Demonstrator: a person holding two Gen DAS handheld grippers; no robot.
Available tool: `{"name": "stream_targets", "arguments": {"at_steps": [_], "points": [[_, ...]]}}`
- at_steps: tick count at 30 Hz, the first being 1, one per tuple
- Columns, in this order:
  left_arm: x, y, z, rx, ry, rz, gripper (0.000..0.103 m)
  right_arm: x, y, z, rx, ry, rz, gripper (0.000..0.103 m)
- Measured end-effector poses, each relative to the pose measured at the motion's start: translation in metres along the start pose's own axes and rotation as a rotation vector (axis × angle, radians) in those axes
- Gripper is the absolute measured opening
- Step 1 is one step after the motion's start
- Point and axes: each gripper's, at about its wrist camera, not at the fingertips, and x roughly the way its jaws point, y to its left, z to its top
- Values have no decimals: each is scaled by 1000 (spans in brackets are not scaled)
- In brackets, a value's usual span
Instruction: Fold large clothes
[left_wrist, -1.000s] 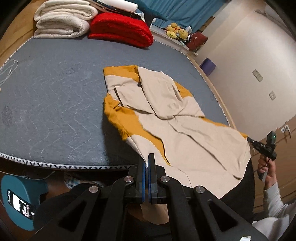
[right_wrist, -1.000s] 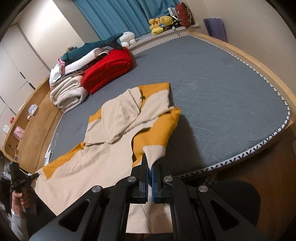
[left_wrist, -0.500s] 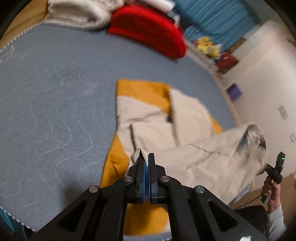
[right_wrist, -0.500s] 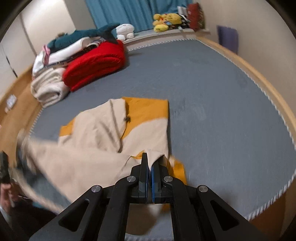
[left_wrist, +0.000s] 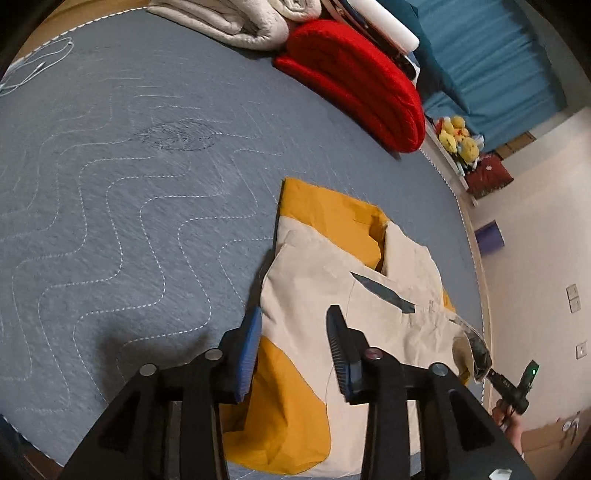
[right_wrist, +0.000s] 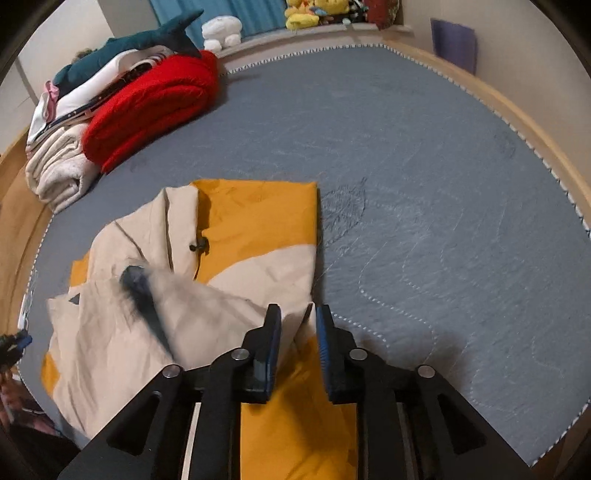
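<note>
Jacket, beige and mustard, lies part-folded on the grey quilted bed, its lower half doubled up over the upper. Over on the left, cream blankets sit rolled at the bed's far end, with a red blanket rolled just beside them and a pile of bedding on top. Left claw points down at the jacket's left edge, jaws opening, pads off the cloth, beige fabric lying in the gap beneath. Moving across, the mustard panel spreads flat at the top of the garment, a small dark toggle near the collar. Right claw hangs over the right edge, jaws opening too, a fold of beige standing between the blue pads but not pinched. Far right, bare mattress runs to the wooden bed frame. Plush toys line the sill beyond.
</note>
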Motion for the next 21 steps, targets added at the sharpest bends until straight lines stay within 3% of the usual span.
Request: {"name": "stream_targets", "arguments": {"at_steps": [3, 8, 11, 15, 19, 20, 21], "points": [[17, -8, -13, 34, 78, 57, 43, -5, -3, -7, 12, 6, 2, 50], [39, -24, -31, 119, 176, 126, 48, -2, 0, -23, -13, 67, 22, 57], [47, -27, -32, 166, 193, 202, 52, 13, 4, -36, -56, 153, 8, 59], [61, -19, -28, 139, 226, 234, 53, 42, 9, -53, -125, 281, -42, 59], [75, -18, -26, 140, 259, 252, 52, 53, 11, -55, -127, 303, -44, 59], [79, -21, -27, 150, 269, 248, 51, 53, 13, -54, -129, 302, -43, 51], [82, -24, -27, 167, 272, 253, 48, 52, 16, -55, -140, 293, -43, 23]]}}
